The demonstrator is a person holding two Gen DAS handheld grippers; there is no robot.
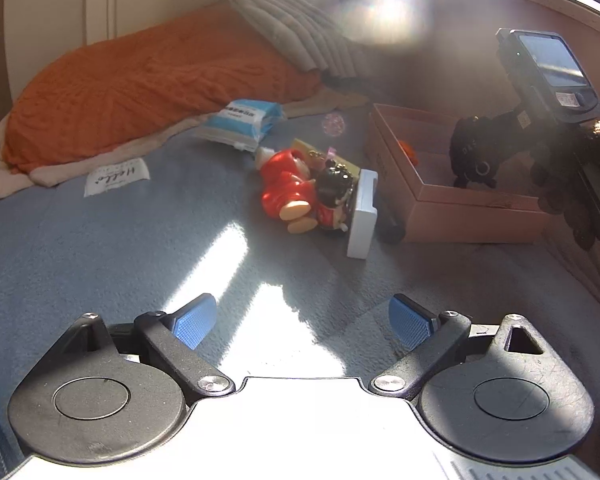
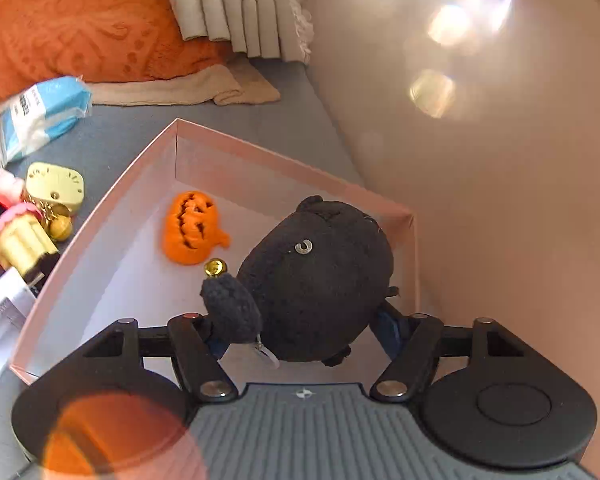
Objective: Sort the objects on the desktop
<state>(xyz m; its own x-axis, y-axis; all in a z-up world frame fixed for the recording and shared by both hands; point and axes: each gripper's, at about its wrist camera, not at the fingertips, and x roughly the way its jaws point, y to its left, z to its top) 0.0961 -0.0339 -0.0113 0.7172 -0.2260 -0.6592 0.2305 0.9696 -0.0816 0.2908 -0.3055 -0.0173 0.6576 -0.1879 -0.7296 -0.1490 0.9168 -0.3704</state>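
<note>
Drop-off step: right tongs (image 2: 300, 330) clamped on black fuzzy plush toy (image 2: 316, 276), low inside pink cardboard box (image 2: 100, 216) w/ orange pumpkin figure (image 2: 190, 232). Next: release, lift out. Left tongs (image 1: 302, 326) apart, empty, over blue bed cover (image 1: 100, 248).

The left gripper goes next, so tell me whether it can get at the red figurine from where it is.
Probably yes. The left gripper stands open and empty over bare blue bedding, and nothing lies between it and the red figurine. The white block touches the figurine's right side, which may crowd one finger.
</note>
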